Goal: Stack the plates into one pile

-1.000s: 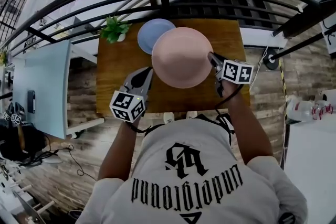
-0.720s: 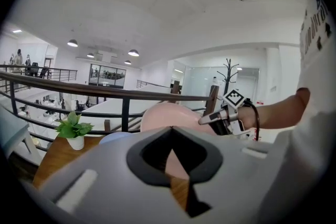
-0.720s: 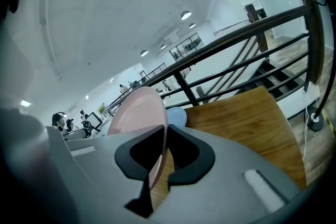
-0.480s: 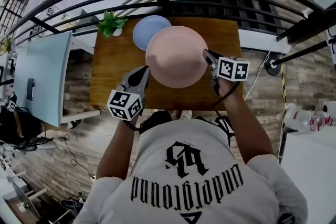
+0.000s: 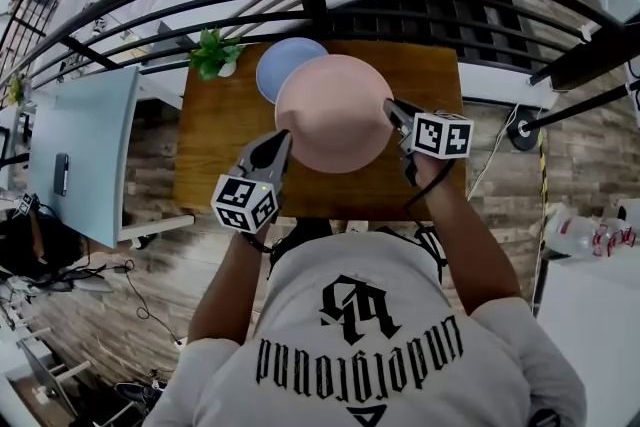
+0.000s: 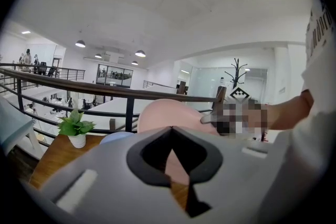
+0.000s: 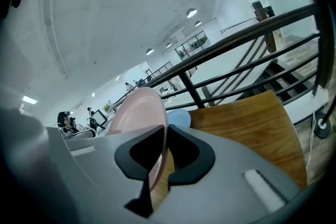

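Right tool [image 5: 389,108] pinches tilted pink plate [image 5: 333,112] — left tool [image 5: 283,139] beside.

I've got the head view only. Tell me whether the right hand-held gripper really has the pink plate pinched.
Observer: Yes. In the right gripper view, the right hand-held gripper is shut on the pink plate, with the rim running between its jaws.
Operator: Now report the left one's jaws.
Observer: In the left gripper view, the left hand-held gripper is shut with nothing between its jaws. The plate shows beyond its tips.
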Motion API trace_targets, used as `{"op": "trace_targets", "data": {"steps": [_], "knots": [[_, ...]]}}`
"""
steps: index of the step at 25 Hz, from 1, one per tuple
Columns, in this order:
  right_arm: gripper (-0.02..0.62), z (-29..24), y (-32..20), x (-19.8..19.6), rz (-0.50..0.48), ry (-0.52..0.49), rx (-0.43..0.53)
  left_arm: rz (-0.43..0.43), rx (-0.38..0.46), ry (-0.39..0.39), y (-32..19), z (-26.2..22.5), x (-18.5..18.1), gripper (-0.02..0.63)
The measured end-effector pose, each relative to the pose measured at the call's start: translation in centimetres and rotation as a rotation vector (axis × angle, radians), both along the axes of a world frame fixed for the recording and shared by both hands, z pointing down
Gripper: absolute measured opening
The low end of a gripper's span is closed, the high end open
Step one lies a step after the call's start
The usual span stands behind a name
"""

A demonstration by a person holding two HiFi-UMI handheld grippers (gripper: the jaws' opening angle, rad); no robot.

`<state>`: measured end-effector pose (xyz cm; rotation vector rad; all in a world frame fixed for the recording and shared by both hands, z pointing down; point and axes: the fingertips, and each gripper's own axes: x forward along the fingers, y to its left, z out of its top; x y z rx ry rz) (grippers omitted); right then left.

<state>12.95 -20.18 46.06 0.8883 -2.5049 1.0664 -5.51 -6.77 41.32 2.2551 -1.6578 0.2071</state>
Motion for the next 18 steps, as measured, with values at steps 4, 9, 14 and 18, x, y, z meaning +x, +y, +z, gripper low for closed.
{"op": "trace_targets", "data": {"steps": [4,9,14,18], "knots": [[0.025,0.3,-0.7,-1.1,0.003,0.003,-0.006,0.004,-0.002,0.004,-0.7,0.1,-1.2,0.046],[0.026,1.0,-1.5,-3.3,0.007,0.011,-0.028,0.000,-0.007,0.012,-1.7,0.4,-3.8,0.046],[0.026,2.3,-2.4,-5.6,0.018,0.023,-0.062,0.004,-0.022,0.016,-3.0,1.3,-6.7,0.046],[0.026,3.4,-3.5,-7.4,0.038,0.041,-0.080,0.012,-0.050,0.029,-4.4,2.3,-9.0,0.046]]}}
